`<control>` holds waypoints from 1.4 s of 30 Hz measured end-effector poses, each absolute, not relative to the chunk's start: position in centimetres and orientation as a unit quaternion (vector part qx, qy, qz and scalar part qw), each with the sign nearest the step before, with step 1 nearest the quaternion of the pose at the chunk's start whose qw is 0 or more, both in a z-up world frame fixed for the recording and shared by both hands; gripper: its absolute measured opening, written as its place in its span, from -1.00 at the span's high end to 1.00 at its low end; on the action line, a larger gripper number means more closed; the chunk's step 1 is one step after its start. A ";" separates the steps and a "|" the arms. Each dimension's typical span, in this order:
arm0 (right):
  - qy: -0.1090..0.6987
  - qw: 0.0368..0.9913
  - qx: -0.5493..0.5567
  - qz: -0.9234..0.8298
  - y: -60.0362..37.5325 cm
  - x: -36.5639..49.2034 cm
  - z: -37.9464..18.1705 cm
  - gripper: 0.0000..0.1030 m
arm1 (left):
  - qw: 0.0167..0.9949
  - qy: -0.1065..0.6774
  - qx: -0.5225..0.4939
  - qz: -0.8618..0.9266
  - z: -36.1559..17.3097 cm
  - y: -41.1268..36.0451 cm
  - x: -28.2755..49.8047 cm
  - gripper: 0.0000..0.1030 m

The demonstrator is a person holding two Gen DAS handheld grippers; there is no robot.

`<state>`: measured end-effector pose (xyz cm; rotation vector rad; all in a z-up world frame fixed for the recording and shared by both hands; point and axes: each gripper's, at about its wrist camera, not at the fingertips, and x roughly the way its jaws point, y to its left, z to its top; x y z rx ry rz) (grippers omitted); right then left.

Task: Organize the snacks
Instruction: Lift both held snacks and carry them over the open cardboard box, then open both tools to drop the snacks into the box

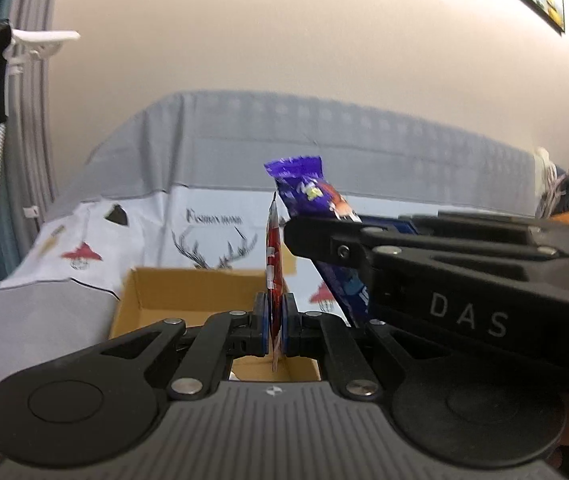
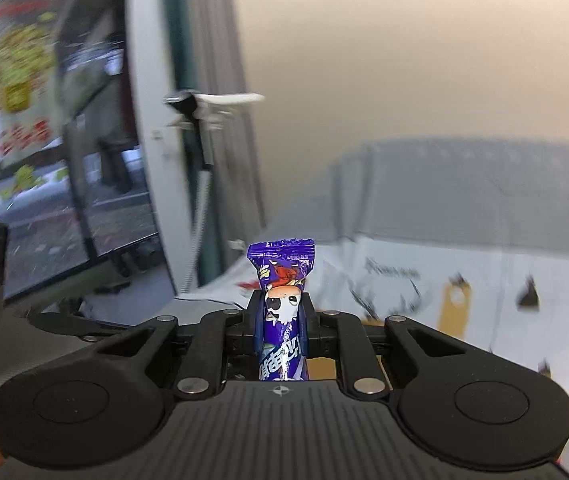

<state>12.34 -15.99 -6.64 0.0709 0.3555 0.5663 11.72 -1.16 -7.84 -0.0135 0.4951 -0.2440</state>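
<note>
My left gripper point(image 1: 273, 322) is shut on a thin red snack packet point(image 1: 273, 256), held edge-on and upright above an open cardboard box point(image 1: 188, 292). My right gripper point(image 2: 280, 322) is shut on a purple snack bar wrapper point(image 2: 282, 276) with a cartoon face. In the left wrist view the right gripper point(image 1: 304, 236) comes in from the right, holding the purple bar point(image 1: 312, 192) just right of the red packet, over the box's right side.
The box stands on a table with a grey and white printed cloth point(image 1: 204, 224). A beige wall is behind. A curtain and a white hanger point(image 1: 24, 40) are at the left. A window point(image 2: 44, 140) shows in the right wrist view.
</note>
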 end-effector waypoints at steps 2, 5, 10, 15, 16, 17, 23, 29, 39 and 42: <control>0.164 0.943 0.015 0.289 -14.8 12.4 -5.7 0.66 | 0.964 0.243 -0.010 -0.112 -7.7 -0.2 11.9 0.89; 0.166 0.940 0.016 0.299 -13.9 13.0 -5.6 0.66 | 0.963 0.250 -0.009 -0.100 -8.2 0.9 12.6 0.89; 0.187 0.932 -0.006 0.312 -13.0 14.5 -7.4 0.66 | 0.957 0.275 -0.008 -0.088 -10.5 2.9 14.3 0.89; 0.226 0.924 0.003 0.309 -12.7 17.2 -10.2 0.66 | 0.948 0.310 -0.007 -0.079 -13.8 4.1 17.0 0.89; 0.234 0.923 0.014 0.306 -12.6 17.6 -11.0 0.66 | 0.946 0.315 -0.007 -0.075 -14.4 4.2 17.5 0.89; 0.241 0.922 0.028 0.301 -12.7 18.0 -11.8 0.66 | 0.944 0.321 -0.007 -0.071 -15.1 4.4 18.0 0.89; 0.293 0.913 0.069 0.277 -12.7 20.5 -16.6 0.66 | 0.934 0.353 -0.004 -0.060 -18.7 4.7 20.4 0.89; 0.326 0.905 0.085 0.260 -12.6 22.0 -20.7 0.66 | 0.919 0.391 -0.016 -0.053 -22.1 5.3 22.3 0.89; 0.394 0.878 0.068 0.262 -11.3 24.2 -26.3 0.66 | 0.884 0.466 -0.023 -0.029 -28.4 7.0 24.3 0.89; 0.411 0.870 0.064 0.266 -11.0 24.5 -27.6 0.66 | 0.878 0.477 -0.028 -0.026 -29.3 7.5 24.3 0.89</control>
